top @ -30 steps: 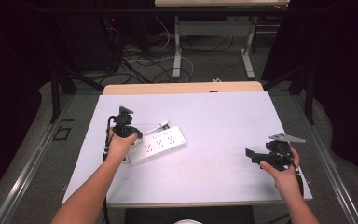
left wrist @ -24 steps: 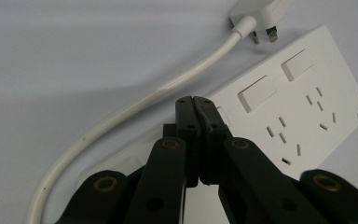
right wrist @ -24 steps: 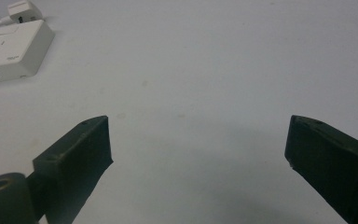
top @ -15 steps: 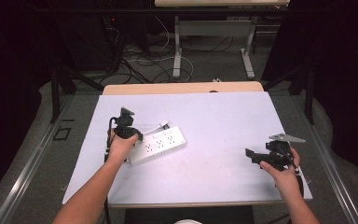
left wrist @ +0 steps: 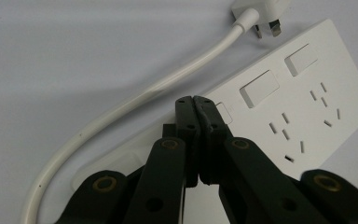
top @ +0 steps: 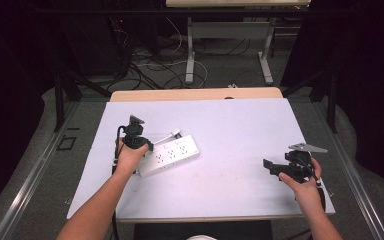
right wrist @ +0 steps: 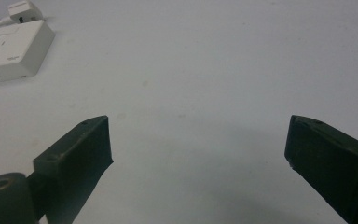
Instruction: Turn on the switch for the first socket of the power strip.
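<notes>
A white power strip [top: 172, 154] lies flat on the white table [top: 230, 125], left of centre. Its white cable [left wrist: 135, 102] curves round to a plug [left wrist: 261, 9] lying beside it. My left gripper [top: 144, 145] is held over the strip's left end. Seen from the left gripper view, the left gripper [left wrist: 195, 100] is shut with nothing between the jaws. The tips sit right at a small switch on the power strip [left wrist: 307, 102]; contact is unclear. My right gripper [top: 271, 167] rests near the table's right front, open and empty. In its own view the right gripper [right wrist: 198, 140] faces bare tabletop.
The power strip [right wrist: 9, 51] and plug [right wrist: 23, 9] are far off at the upper left in the right gripper view. A wooden strip [top: 195, 94] borders the table's far edge. Beyond it stand table legs and loose cables on the floor [top: 150, 60].
</notes>
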Demonstrator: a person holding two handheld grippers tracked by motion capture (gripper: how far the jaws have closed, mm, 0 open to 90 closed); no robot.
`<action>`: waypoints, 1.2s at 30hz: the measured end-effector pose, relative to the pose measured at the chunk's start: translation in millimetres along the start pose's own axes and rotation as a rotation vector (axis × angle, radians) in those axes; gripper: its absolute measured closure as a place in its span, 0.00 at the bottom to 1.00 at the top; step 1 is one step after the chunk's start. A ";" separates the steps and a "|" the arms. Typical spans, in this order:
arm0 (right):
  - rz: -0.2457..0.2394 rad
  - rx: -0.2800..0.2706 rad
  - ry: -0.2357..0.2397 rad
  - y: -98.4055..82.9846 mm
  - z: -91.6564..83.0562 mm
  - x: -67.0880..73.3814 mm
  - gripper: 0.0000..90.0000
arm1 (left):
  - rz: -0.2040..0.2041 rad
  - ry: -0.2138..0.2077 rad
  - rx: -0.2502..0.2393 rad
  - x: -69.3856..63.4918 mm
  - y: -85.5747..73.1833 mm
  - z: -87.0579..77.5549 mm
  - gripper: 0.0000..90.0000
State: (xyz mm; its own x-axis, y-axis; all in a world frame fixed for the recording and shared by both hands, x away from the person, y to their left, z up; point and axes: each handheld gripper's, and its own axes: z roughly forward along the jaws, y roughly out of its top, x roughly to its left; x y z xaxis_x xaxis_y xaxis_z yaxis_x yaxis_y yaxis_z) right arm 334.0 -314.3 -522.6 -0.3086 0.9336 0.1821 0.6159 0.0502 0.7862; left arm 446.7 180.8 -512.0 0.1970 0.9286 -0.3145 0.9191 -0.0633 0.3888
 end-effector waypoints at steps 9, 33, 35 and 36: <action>-0.001 -0.002 0.001 0.2 0.3 0.0 0.07 | 0.002 0.006 -0.002 -1.0 -0.4 0.1 1.00; -0.002 0.001 0.005 0.7 1.9 0.5 0.07 | 0.007 0.020 -0.010 -0.3 -2.5 2.2 1.00; -0.006 0.000 0.008 0.8 2.4 0.4 0.07 | 0.015 0.023 -0.003 -0.3 -2.4 1.7 1.00; -0.001 0.001 0.008 0.8 2.2 1.1 0.07 | 0.017 0.022 -0.005 -0.3 -2.5 1.8 1.00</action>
State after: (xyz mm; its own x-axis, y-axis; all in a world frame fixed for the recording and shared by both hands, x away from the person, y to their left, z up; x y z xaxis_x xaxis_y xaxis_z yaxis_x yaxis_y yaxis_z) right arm 335.8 -312.5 -523.1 -0.3147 0.9307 0.1862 0.6166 0.0514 0.7856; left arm 444.9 180.0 -514.5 0.2051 0.9352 -0.2887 0.9139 -0.0773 0.3986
